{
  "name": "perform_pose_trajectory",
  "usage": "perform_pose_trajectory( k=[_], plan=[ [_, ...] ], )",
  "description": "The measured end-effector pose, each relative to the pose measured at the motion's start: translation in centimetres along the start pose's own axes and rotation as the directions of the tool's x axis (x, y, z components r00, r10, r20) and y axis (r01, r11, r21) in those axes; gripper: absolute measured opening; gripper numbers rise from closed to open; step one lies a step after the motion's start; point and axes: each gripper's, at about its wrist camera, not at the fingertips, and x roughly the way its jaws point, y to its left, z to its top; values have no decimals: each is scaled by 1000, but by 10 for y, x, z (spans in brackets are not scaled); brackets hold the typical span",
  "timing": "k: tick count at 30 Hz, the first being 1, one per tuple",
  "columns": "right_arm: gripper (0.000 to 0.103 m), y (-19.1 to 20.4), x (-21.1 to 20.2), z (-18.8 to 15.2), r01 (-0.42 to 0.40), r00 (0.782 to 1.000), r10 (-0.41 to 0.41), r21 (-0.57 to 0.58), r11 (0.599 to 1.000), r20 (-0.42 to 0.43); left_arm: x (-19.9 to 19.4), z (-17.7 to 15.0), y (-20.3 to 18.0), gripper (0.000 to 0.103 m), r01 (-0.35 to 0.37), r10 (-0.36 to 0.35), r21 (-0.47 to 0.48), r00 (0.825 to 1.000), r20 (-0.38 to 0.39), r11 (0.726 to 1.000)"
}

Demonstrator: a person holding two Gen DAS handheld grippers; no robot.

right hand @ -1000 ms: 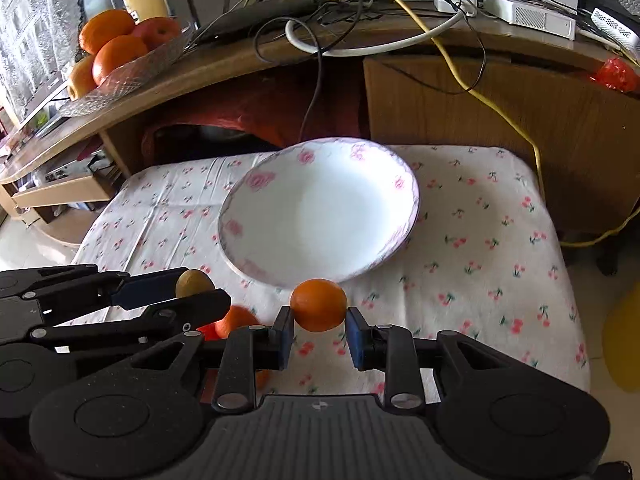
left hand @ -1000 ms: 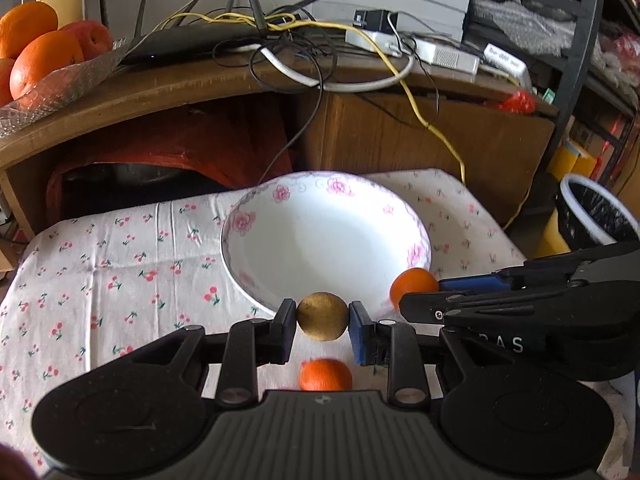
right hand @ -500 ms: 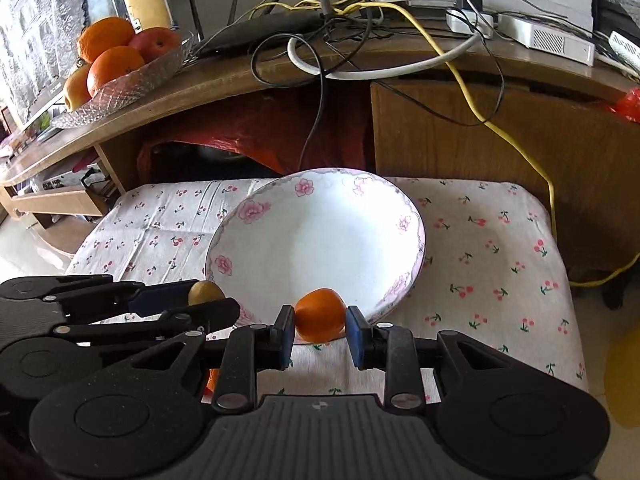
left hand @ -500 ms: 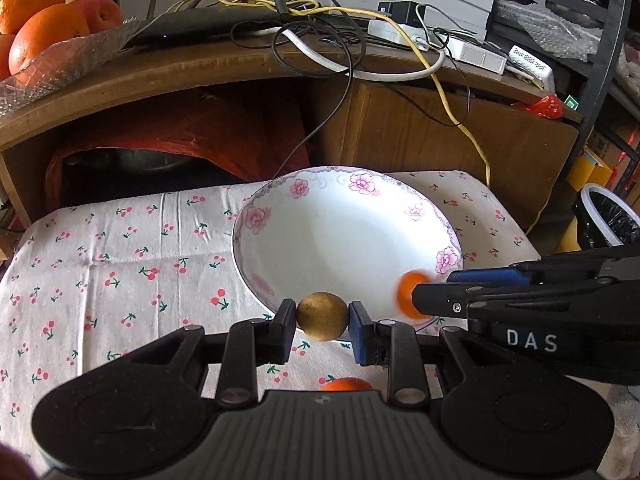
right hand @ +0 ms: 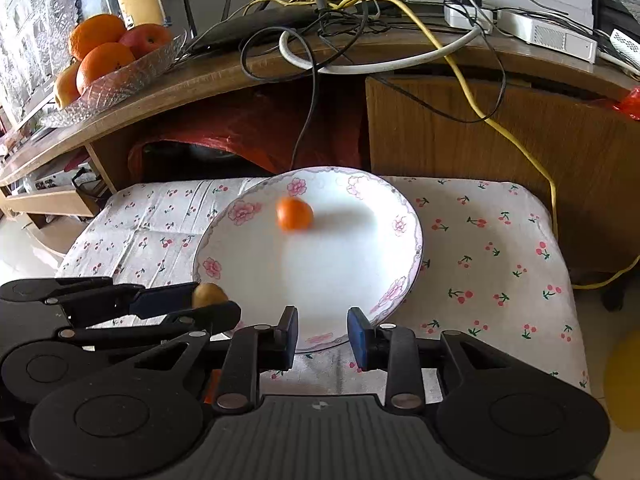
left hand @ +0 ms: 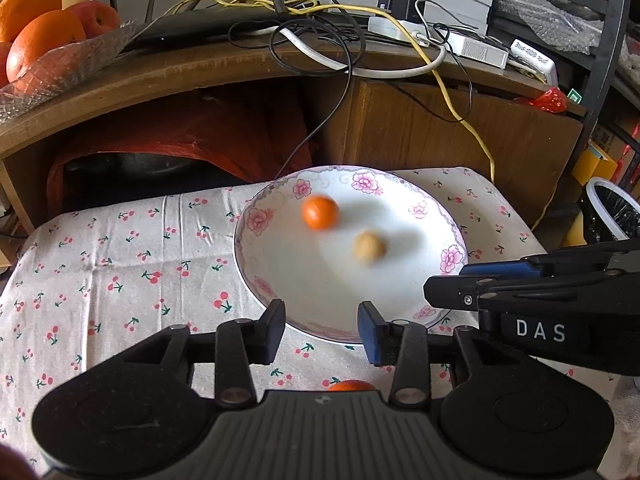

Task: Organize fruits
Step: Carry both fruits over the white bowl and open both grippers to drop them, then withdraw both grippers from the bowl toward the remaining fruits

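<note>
L gripper (left hand: 322, 326): jaws apart, just been opening, nothing betw. them; over near rim of plate.
R gripper (right hand: 322, 334): jaws apart, just been opening, empty; also at near rim.
Plate (left hand: 404, 304): on cherry-print cloth (left hand: 120, 272).
Orange (left hand: 320, 212): in plate, far side, blurred.
Brown fruit (left hand: 370, 246): in plate, near orange, not touching, blurred.
2nd orange (left hand: 351, 385): on cloth under L gripper, mostly hidden.

Behind the cherry-print tablecloth (left hand: 120, 280) you have a curved wooden shelf (left hand: 200, 68) strewn with tangled cables (right hand: 320, 20), a yellow one trailing down the cabinet front. A black-lined white bin (left hand: 612, 212) stands at your right.
</note>
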Motion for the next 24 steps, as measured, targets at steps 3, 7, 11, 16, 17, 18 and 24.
perform_pose_trajectory(
  k=[3,7,11,16,17,18,24],
  plan=[
    [27,-1,-2,0,2,1000,-2,5,1000,7,-4,1,0,49,0,0,0,1000,9,1000],
    [27,-1,-5,1,2,1000,-2,10,1000,12,-12,2,1,50,2,-2,1,1000,20,1000],
    [29,-1,-10,0,-1,1000,1,8,1000,14,-23,0,1,51,9,-9,10,1000,26,1000],
    [31,3,-17,-3,-7,1000,7,2,1000,16,-34,-4,4,52,11,-12,27,1000,24,1000],
    [31,4,-18,-3,-9,1000,9,1,1000,16,-36,-5,5,52,10,-11,30,1000,24,999],
    [31,5,-19,-4,-11,1000,11,-1,1000,15,-39,-6,7,52,9,-9,33,1000,23,999],
    [32,13,-25,-10,-25,1000,25,-18,1000,7,-55,-19,20,52,7,-8,38,1000,12,999]
  ],
)
